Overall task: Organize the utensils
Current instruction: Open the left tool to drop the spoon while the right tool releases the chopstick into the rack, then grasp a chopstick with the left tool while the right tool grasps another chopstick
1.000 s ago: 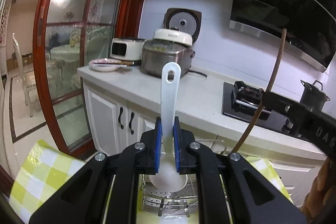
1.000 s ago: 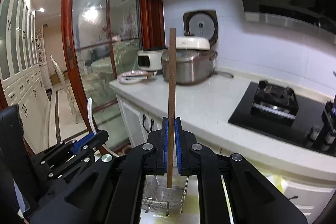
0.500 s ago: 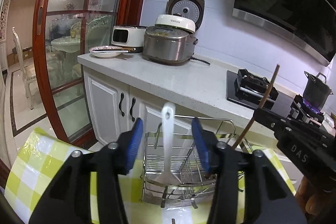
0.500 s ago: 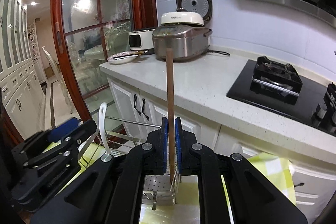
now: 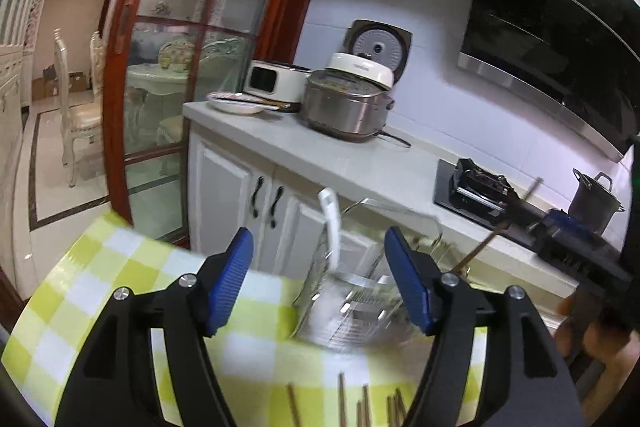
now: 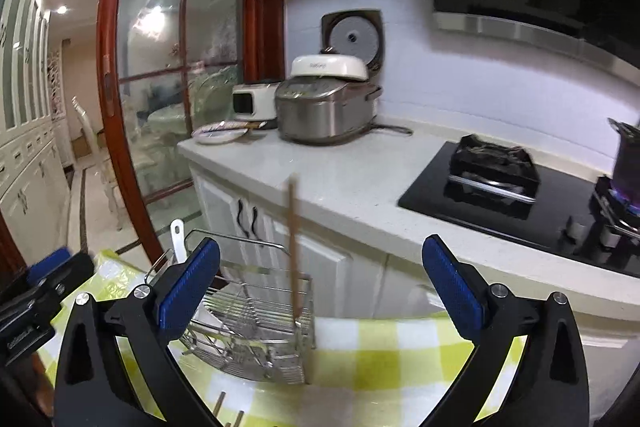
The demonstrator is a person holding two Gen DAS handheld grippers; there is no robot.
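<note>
Rack (image 6: 256,323), a wire utensil drainer, stands on the yellow-checked tablecloth (image 6: 384,355) at the near edge of the scene and holds two items: a white rice paddle (image 5: 331,227) leaning in its left part, and a brown chopstick (image 6: 294,251) standing nearly upright against its right wall. Left gripper (image 5: 320,283) is spread wide and grips nothing; its blue pads flank the rack without touching it. Right gripper (image 6: 320,283) is likewise wide open and empty, with the chopstick standing free between its jaws. Judged from this layout, both deposits are complete and the step in hand is release and clearance. More chopsticks (image 5: 360,403) lie loose on the cloth nearer than the rack; the next move likely calls for lowering one gripper to them and closing on a single thin stick, which demands accurate alignment. The upright paddle and chopstick project above the rack rim and could be knocked by a passing finger. Farther off, the countertop (image 6: 344,171) carries a rice cooker (image 6: 324,111), a plate (image 6: 220,135) and a gas hob (image 6: 492,167); none obstructs the work.
</note>
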